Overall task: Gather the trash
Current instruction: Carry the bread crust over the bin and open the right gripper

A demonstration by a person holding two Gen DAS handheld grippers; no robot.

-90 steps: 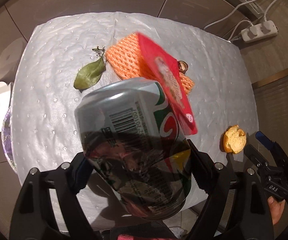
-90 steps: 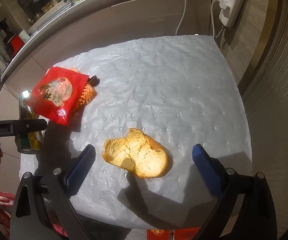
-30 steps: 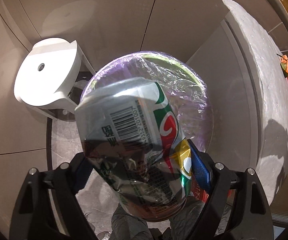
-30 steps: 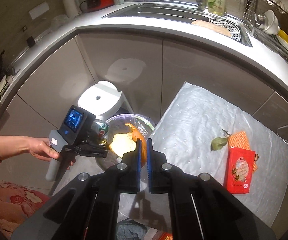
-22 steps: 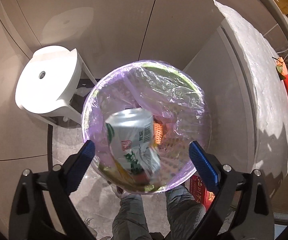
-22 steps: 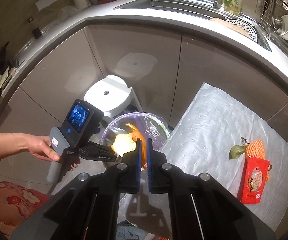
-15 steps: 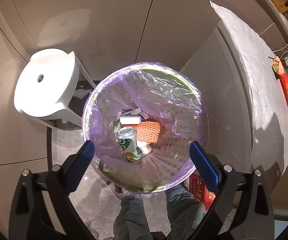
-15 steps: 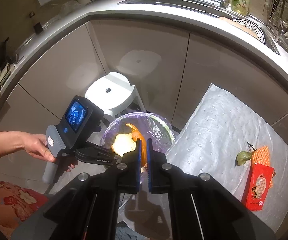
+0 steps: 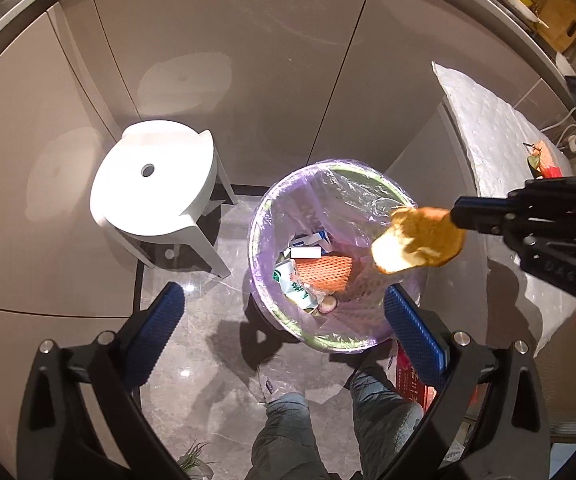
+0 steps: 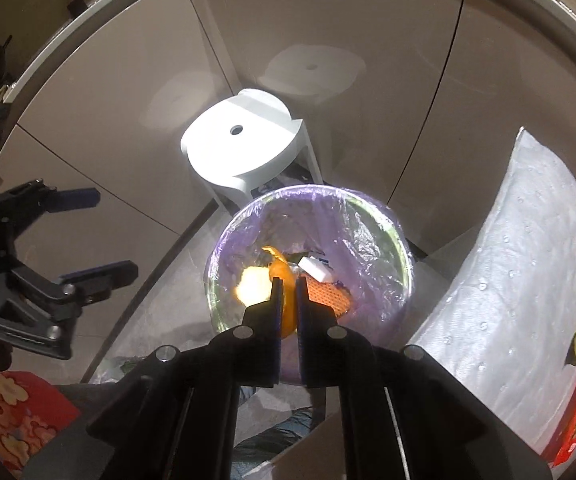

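Left gripper (image 9: 283,314) stood above the lined trash bin (image 9: 372,179), its jaws spread wide and still parting, nothing between them. Right gripper (image 10: 289,286) pinched an orange-yellow scrap, perhaps bread or peel (image 9: 418,245), over the bin's right rim; its jaws had begun to part, pads touching the scrap. A can (image 9: 292,284) and orange mesh (image 9: 324,272) lay inside the bin. White stool (image 9: 151,184) stood beside it

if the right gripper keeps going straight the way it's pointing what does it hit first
Probably the purple-lined trash bin: the right gripper, jaws opening around the bread piece, points down into its mouth. Nothing shows in between, though depth is hard to judge.
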